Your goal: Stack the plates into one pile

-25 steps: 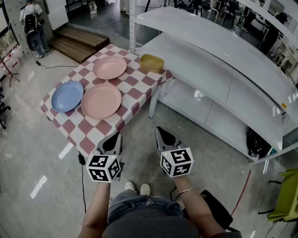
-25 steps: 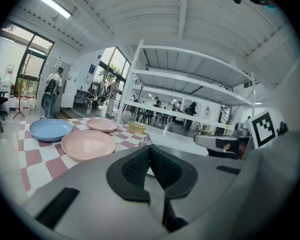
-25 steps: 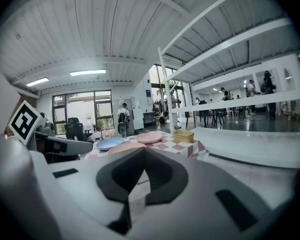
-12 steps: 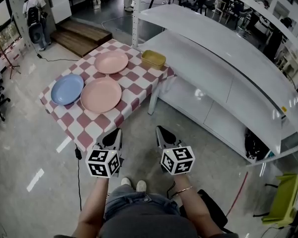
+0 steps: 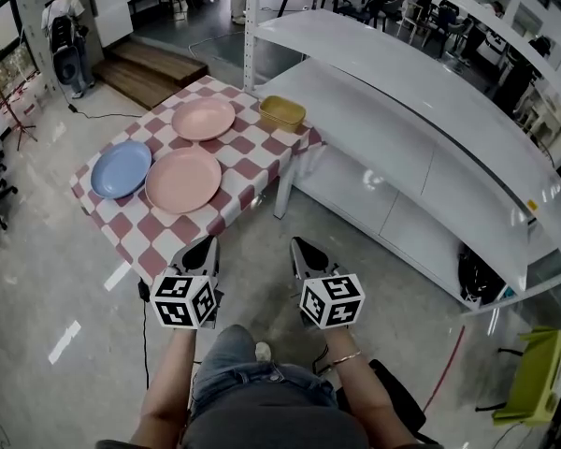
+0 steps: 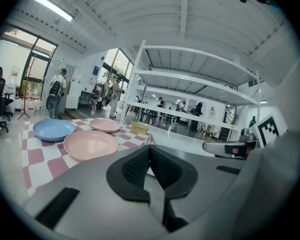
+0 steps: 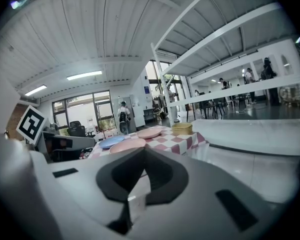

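Table (image 5: 165, 235), red-and-white checked cloth, ahead and to the left of both grippers.

Plates, three, lying flat on the cloth, each apart from the others, none stacked:
- blue plate (image 5: 121, 168), at the left side of the cloth;
- near pink plate (image 5: 183, 180), just beside the blue one, closest to the grippers;
- far pink plate (image 5: 203, 118), farther back on the cloth.

Yellow tub (image 5: 282, 112), back right corner of the cloth, near the far pink plate.

Left gripper (image 5: 201, 249): clenched, jaws together, nothing between them; close to the cloth's near edge.

Right gripper (image 5: 304, 253): clenched likewise, empty; beside the left one, over bare floor.

White shelving (image 5: 402, 129), right of the table.

Person with a backpack (image 5: 65, 36), far back left, near wooden steps (image 5: 154, 71).
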Available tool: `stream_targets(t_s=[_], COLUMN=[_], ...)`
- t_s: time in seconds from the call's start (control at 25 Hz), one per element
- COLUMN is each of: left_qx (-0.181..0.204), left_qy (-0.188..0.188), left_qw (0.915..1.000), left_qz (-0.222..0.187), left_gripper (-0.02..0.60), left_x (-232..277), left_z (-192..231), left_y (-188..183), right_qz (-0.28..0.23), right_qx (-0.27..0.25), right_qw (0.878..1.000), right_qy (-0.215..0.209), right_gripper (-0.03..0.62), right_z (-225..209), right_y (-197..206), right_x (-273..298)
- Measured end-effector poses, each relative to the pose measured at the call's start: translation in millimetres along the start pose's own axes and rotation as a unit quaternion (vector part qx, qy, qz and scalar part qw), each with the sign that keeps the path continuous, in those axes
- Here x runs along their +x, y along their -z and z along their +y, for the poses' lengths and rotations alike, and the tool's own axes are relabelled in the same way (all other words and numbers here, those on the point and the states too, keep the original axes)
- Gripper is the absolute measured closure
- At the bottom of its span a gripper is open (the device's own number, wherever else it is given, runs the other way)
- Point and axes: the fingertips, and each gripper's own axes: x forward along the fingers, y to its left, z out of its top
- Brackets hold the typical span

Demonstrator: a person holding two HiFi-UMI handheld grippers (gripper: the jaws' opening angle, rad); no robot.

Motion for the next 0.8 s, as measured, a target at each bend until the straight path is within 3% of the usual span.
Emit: stream_targets(t_s=[0.44, 0.8], left_qx=[-0.014, -0.036], left_qy=[-0.028, -0.051], left_qw=[0.9995, 0.9980], left_qz=[-0.001, 0.004], left_gripper=[0.566, 0.566], left_x=[43, 121], left_z=[36, 114], left_y=[-10, -33], right_qz=[0.019, 0.050], right_qx=[-0.001, 0.001], right_qw=[1.000, 0.999], right_qy=[0.005, -0.003], right_gripper=[0.583, 0.583], right_z=[-26, -47], right_y=[-4, -19], right_x=[37, 146])
